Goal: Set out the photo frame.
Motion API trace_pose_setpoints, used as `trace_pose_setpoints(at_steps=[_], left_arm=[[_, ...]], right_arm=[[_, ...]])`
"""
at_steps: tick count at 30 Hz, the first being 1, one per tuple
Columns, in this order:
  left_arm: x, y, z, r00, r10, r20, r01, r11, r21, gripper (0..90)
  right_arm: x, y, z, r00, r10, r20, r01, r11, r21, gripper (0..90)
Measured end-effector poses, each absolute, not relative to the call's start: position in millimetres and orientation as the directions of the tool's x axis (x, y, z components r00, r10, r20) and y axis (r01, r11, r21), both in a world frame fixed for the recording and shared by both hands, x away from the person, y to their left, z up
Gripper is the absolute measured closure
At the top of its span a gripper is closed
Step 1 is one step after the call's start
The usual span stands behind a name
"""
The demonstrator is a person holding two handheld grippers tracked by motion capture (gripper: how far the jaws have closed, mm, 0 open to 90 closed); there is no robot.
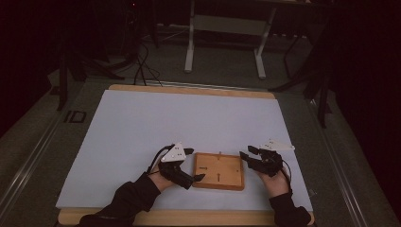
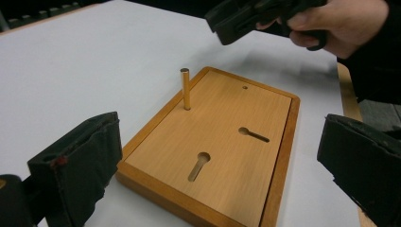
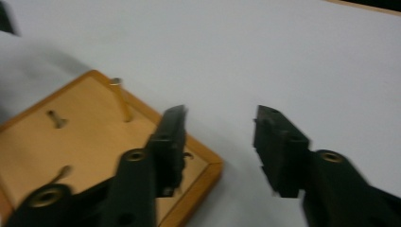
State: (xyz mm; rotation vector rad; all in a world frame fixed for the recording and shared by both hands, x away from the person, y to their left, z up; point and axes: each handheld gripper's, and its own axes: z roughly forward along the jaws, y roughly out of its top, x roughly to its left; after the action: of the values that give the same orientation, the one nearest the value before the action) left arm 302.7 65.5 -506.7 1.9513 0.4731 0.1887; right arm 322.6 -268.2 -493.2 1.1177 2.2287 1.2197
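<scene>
step: peg (image 2: 185, 88) upright in board (image 2: 222, 137) far-edge hole, seems seated | R grip (image 3: 220, 137) jaws half open, empty, just off board's R edge | L grip (image 1: 191, 165) jaws wide, empty, astride board's L edge | next: prob. 2nd hole needs a peg, none seen

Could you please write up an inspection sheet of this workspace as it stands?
Surface: white sheet over a wooden table.
Job's things: wooden board lying flat, two keyhole slots; brass pin upright near its edge.
Clutter: nothing seen.
Grippers: left gripper open, its jaws straddling the board's left end; right gripper open, nothing between its jaws.
Cables: black leads on the floor beyond the table.
Surroundings: dark room, white table frame behind.
</scene>
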Motion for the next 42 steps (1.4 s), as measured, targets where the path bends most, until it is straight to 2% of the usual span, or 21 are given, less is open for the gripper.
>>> trace_pose_setpoints(at_steps=[2, 7, 12, 15, 20, 22, 24, 32, 42], left_arm=[[306.7, 63.3, -506.5, 0.91, 0.406, -0.086, 0.243, -0.353, 0.904, 1.2], [316.2, 52.4, -503.8, 0.917, 0.389, -0.086, 0.235, -0.354, 0.905, 2.4], [324.9, 36.4, -502.3, 0.928, 0.364, -0.076, 0.222, -0.378, 0.899, 6.5], [329.2, 29.0, -502.6, 0.931, 0.355, -0.08, 0.222, -0.382, 0.897, 14.0], [340.1, 16.6, -506.4, 0.926, 0.369, -0.08, 0.241, -0.415, 0.877, 19.6], [344.6, 13.0, -508.4, 0.926, 0.37, -0.075, 0.241, -0.426, 0.872, 28.8], [348.8, 10.0, -510.1, 0.924, 0.375, -0.072, 0.244, -0.433, 0.868, 35.0], [359.2, 1.0, -515.7, 0.921, 0.384, -0.071, 0.249, -0.438, 0.864, 53.5], [364.9, -9.1, -521.0, 0.917, 0.391, -0.074, 0.269, -0.473, 0.839, 67.3]], right_arm=[[317.5, -267.1, -492.0, -0.619, 0.784, 0.05, 0.458, 0.309, 0.833, 42.7], [308.1, -267.4, -488.0, -0.615, 0.786, 0.071, 0.441, 0.267, 0.857, 31.6], [299.4, -272.7, -483.0, -0.616, 0.783, 0.088, 0.408, 0.222, 0.886, 17.1], [295.1, -274.1, -482.0, -0.62, 0.781, 0.075, 0.394, 0.227, 0.891, 14.3], [287.8, -275.1, -481.0, -0.626, 0.779, 0.04, 0.364, 0.247, 0.898, 15.2], [283.2, -273.8, -480.4, -0.633, 0.774, -0.012, 0.333, 0.286, 0.899, 17.4], [281.8, -274.1, -480.6, -0.639, 0.769, -0.015, 0.326, 0.288, 0.9, 18.1], [280.4, -275.5, -482.4, -0.639, 0.768, -0.027, 0.317, 0.295, 0.901, 19.1], [279.0, -275.9, -482.7, -0.646, 0.763, -0.028, 0.319, 0.304, 0.898, 18.8]])
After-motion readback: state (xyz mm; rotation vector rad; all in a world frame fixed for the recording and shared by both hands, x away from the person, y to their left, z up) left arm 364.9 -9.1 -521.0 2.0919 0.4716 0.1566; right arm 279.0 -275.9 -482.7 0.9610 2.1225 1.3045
